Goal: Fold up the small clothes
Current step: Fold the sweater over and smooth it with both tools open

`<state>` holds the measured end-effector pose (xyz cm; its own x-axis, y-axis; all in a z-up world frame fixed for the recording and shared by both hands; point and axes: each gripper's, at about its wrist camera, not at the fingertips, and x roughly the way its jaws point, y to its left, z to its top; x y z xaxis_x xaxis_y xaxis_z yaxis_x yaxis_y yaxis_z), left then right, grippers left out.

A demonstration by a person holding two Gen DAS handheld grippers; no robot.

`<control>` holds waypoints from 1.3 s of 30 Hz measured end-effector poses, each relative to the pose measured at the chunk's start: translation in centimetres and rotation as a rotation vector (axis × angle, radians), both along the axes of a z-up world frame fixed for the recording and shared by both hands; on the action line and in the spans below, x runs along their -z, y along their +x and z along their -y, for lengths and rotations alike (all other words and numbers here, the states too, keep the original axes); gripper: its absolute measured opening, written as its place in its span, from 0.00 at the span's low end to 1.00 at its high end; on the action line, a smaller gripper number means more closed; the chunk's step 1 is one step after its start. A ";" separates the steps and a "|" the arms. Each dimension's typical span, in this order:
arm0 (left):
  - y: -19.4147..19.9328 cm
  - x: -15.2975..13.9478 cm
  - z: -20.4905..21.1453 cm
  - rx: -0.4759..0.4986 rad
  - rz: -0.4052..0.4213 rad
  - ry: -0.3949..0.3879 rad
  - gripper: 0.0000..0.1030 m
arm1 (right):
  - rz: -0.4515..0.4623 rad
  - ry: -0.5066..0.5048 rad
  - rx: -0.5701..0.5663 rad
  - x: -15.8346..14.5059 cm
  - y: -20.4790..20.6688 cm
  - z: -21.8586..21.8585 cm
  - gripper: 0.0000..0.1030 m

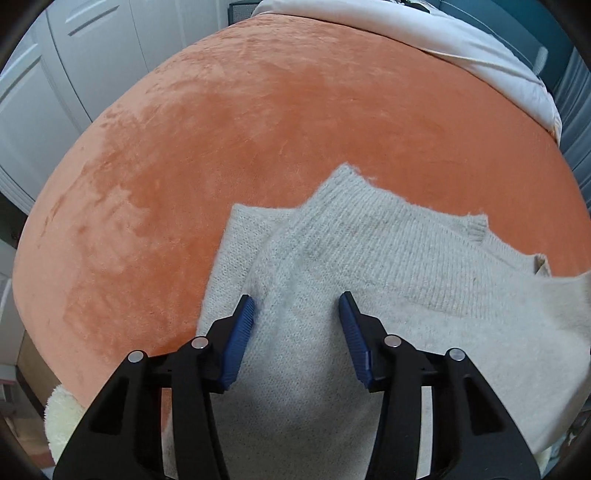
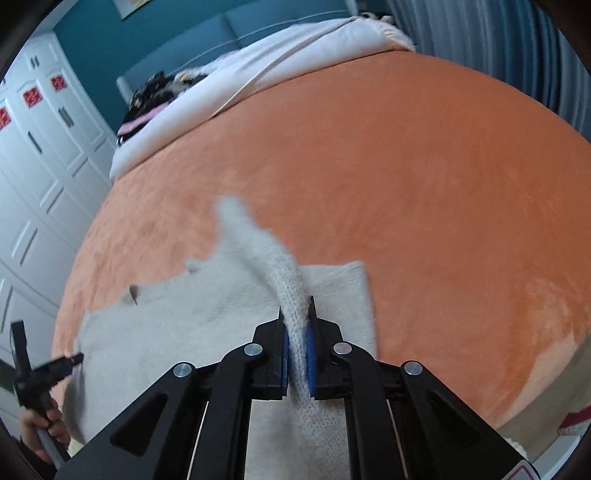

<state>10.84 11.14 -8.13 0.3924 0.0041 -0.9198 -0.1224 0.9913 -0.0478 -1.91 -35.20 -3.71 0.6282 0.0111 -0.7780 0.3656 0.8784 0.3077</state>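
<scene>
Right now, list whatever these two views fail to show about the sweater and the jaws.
- Sweater near hem: left wrist view, hidden behind the left gripper and cut off by the lower edge.
- Far tip of the pinched fold: right wrist view, motion-blurred beyond the right gripper.
- Left gripper in the right wrist view: too small at the edge to read its jaws.

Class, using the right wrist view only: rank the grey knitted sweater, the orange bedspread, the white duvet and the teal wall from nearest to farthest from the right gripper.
1. Grey knitted sweater: a fold is pinched in the right gripper.
2. Orange bedspread: under and beyond the sweater.
3. White duvet: heaped at the bed's far end.
4. Teal wall: behind the duvet, upper left.
</scene>
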 end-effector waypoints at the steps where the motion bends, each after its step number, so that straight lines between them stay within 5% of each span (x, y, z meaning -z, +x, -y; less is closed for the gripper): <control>1: 0.0 -0.1 -0.2 0.000 -0.003 0.002 0.45 | -0.038 0.015 0.019 1.3 0.2 0.9 0.06; 3: 0.1 0.2 -0.1 0.002 -0.003 0.010 0.45 | -0.188 0.040 0.043 5.8 0.9 2.3 0.05; 4: -0.1 0.1 -0.1 0.007 -0.003 0.022 0.45 | -0.169 0.056 0.037 6.6 0.5 2.6 0.05; 10: 0.0 0.3 0.3 0.009 -0.008 0.040 0.46 | -0.065 -0.012 0.091 0.8 0.0 1.1 0.17; 14: -0.2 0.2 0.5 0.007 -0.006 0.051 0.46 | 0.016 -0.077 -0.012 -2.1 0.5 -2.3 0.17; 16: -0.3 0.2 0.7 0.008 -0.004 0.054 0.46 | -0.029 -0.107 -0.102 -1.2 1.4 -4.5 0.17; 19: -0.3 0.3 0.7 0.008 -0.004 0.056 0.46 | -0.241 -0.104 -0.207 4.4 3.2 -6.3 0.15; 26: -0.2 0.4 0.5 0.012 0.000 0.049 0.47 | -0.102 -0.061 -0.241 -0.6 2.1 -9.5 0.13; 30: -0.3 0.4 0.5 0.016 0.002 0.055 0.47 | -0.232 -0.100 -0.334 4.5 3.0 -12.4 0.13; 33: -0.4 0.2 0.4 0.023 -0.002 0.050 0.47 | -0.206 -0.117 -0.304 3.1 2.9 -13.1 0.14; 36: -0.4 0.3 0.3 0.024 0.001 0.048 0.47 | -0.118 -0.033 -0.327 0.6 2.9 -14.2 0.13; 39: -0.5 0.3 0.6 0.022 0.006 0.058 0.47 | -0.174 -0.066 -0.386 2.3 3.6 -16.0 0.14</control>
